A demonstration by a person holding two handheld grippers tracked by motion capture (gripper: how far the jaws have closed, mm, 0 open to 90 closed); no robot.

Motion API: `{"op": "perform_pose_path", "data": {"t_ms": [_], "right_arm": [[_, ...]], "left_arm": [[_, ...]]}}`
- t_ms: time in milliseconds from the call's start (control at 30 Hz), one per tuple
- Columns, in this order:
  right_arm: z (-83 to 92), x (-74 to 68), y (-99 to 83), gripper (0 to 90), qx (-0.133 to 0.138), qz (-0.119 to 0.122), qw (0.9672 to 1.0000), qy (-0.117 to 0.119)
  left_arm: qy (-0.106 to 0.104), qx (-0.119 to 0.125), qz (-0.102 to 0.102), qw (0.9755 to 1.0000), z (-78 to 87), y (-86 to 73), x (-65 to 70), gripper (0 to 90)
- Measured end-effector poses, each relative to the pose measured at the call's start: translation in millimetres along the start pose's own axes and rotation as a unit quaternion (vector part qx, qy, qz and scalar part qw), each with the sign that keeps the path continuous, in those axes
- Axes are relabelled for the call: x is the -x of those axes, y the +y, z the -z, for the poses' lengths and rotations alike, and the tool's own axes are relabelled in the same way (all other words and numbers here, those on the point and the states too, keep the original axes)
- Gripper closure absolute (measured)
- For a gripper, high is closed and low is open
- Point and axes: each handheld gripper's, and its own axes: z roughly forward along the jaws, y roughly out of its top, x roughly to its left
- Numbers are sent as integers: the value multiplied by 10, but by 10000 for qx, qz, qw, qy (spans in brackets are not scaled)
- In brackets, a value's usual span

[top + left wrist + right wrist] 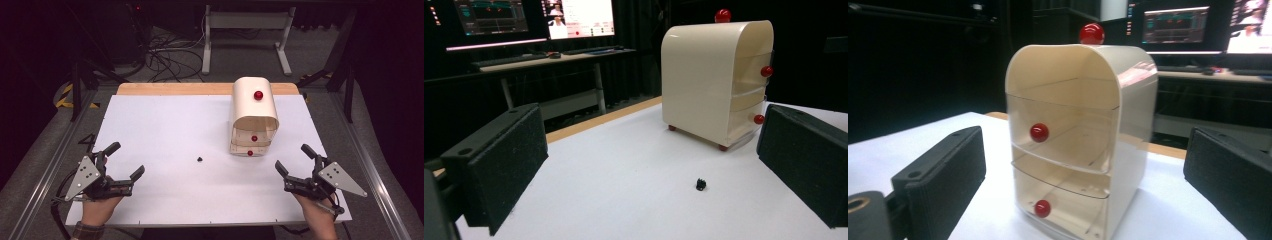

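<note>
Tools both open, nothing between the jaws. Left tool [124, 161] rests low on the table [165, 125], held by a hand [97, 207]; a small black piece [200, 159] lies ahead of it and to its right, well apart. Right tool [295, 160] points at the cream drawer box [253, 107], which stands just ahead, both clear drawers closed, red knobs [1039, 132] facing it.

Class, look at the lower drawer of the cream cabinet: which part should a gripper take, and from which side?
Grip the lower drawer's red knob, approaching from the front. It probably offers the only handhold, since it protrudes from the otherwise smooth clear drawer front.
</note>
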Motion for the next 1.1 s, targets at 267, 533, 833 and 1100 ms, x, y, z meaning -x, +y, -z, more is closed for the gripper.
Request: {"op": "perform_pose_path", "data": {"t_ms": [267, 533, 833, 1100], "right_arm": [[-26, -36, 5, 49, -37, 76, 9996, -259], [-45, -65, -11, 56, -60, 58, 9982, -586], [-144, -161, -35, 60, -164, 202, 9970, -729], [-220, -250, -88, 69, -259, 242, 9954, -888]], "left_arm": [[31, 24, 39, 10000, 10, 3, -18, 9], [58, -10, 36, 10000, -7, -8, -5, 9], [87, -22, 28, 10000, -9, -12, 0, 9], [97, -24, 27, 9999, 1, -14, -2, 9]]}}
